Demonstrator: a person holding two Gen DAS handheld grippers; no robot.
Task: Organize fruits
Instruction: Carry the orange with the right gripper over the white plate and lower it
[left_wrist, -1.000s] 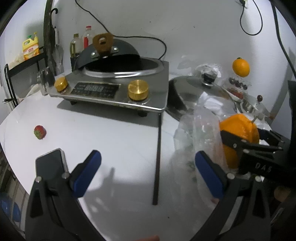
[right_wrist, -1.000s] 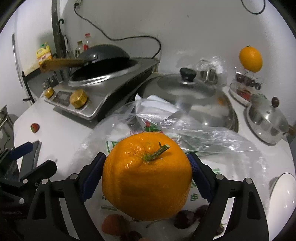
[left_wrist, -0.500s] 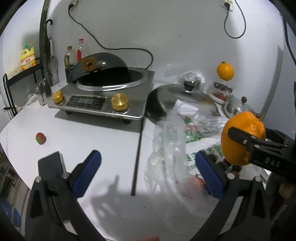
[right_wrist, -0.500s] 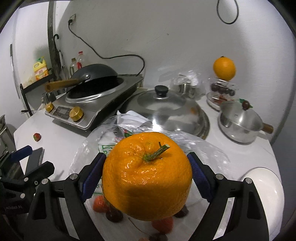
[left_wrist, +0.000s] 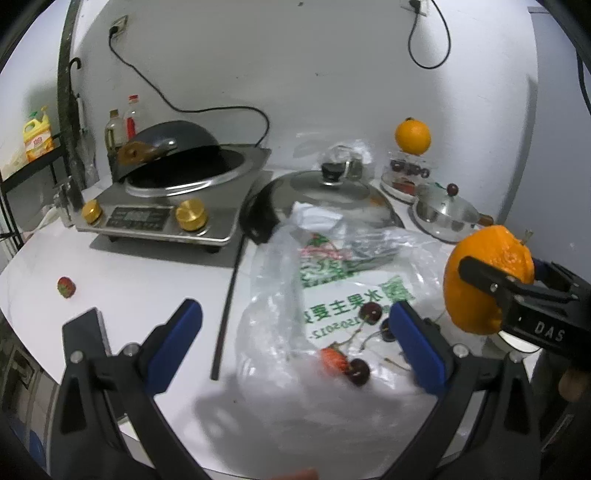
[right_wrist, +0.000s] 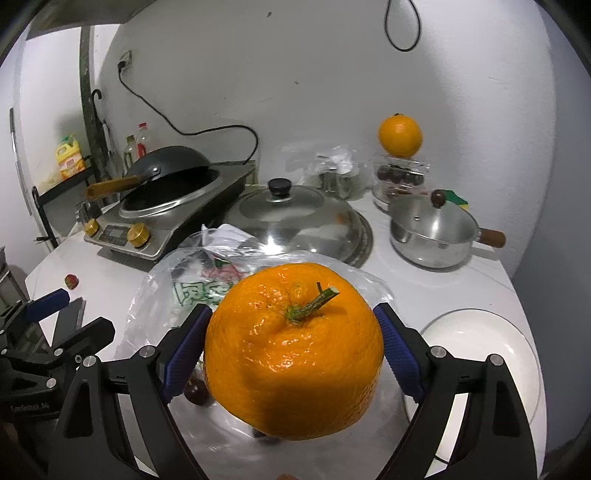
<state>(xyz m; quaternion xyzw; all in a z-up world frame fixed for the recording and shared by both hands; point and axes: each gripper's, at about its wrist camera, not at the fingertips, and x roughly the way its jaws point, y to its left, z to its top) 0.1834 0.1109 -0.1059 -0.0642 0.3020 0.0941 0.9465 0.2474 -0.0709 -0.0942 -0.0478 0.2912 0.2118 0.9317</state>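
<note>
My right gripper (right_wrist: 291, 354) is shut on a large orange (right_wrist: 293, 354) with a green stem, held above a clear plastic bag (right_wrist: 184, 295); the orange also shows in the left wrist view (left_wrist: 487, 280). My left gripper (left_wrist: 295, 339) is open and empty over the bag (left_wrist: 303, 332), which holds cherries (left_wrist: 371, 312) and a strawberry (left_wrist: 332, 360). A white plate (right_wrist: 480, 354) lies right of the orange. A lone strawberry (left_wrist: 66, 287) lies at the far left. Another orange (right_wrist: 400, 136) sits on a tiered fruit stand (right_wrist: 399, 181) at the back.
An induction cooker (left_wrist: 162, 214) with a black wok (left_wrist: 177, 147) stands at the back left. A big lidded pan (right_wrist: 295, 218) and a small steel pot (right_wrist: 432, 229) stand behind the bag. A dark phone (left_wrist: 86, 332) lies at the front left edge.
Both grippers have risen and pulled back from the counter. The orange has come up out of the bag with my right gripper. The white plate has come into view.
</note>
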